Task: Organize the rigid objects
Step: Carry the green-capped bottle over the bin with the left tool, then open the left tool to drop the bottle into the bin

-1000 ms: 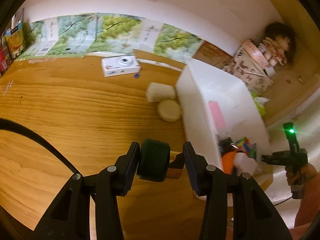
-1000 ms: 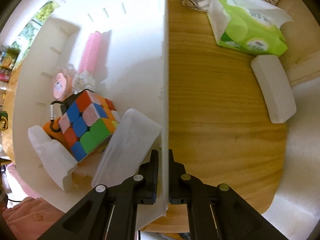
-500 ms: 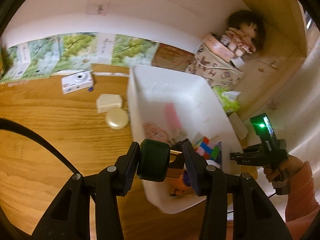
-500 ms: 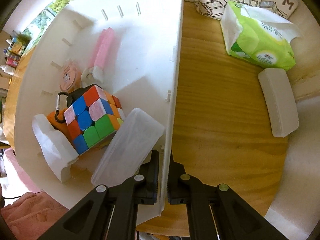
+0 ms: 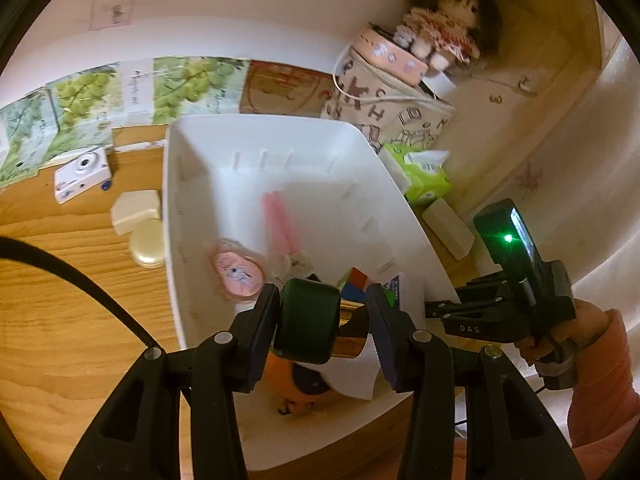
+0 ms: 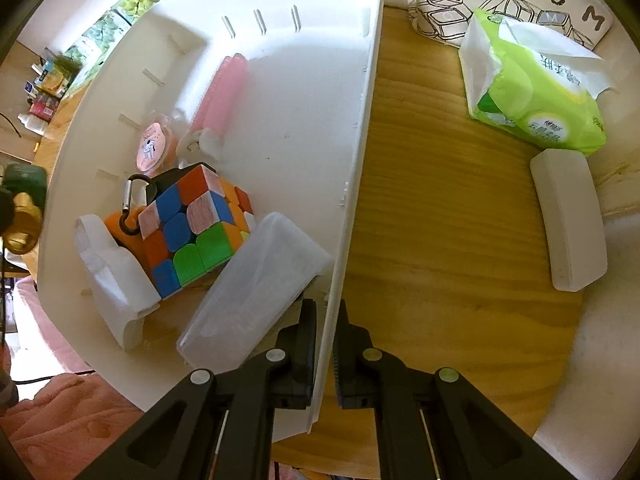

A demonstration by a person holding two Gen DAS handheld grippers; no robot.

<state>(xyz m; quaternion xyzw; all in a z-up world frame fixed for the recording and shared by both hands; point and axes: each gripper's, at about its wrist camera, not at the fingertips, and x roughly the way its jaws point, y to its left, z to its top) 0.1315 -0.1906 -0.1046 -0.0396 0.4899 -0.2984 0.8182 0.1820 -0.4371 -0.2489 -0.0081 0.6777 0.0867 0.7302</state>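
My left gripper (image 5: 326, 322) is shut on a dark green and gold bottle (image 5: 310, 320) and holds it above the near end of the white bin (image 5: 256, 136). My right gripper (image 6: 325, 334) is shut on the bin's right wall (image 6: 360, 120). Inside the bin lie a colour cube (image 6: 192, 224), a clear plastic case (image 6: 252, 288), a pink tube (image 6: 222, 88), a round pink tin (image 6: 151, 146), an orange item (image 5: 288, 384) and a white piece (image 6: 116, 276). The green bottle also shows at the left edge of the right wrist view (image 6: 20, 200).
On the wooden table left of the bin lie a white camera (image 5: 82, 174), a cream square box (image 5: 134, 210) and a round cream compact (image 5: 148, 242). Right of the bin are a green tissue pack (image 6: 536, 92), a white case (image 6: 568, 216) and a patterned bag (image 5: 384, 108) with a doll (image 5: 444, 28).
My left gripper has carried the green bottle rightward from over the table to above the bin's near end. My right gripper stays clamped on the bin wall.
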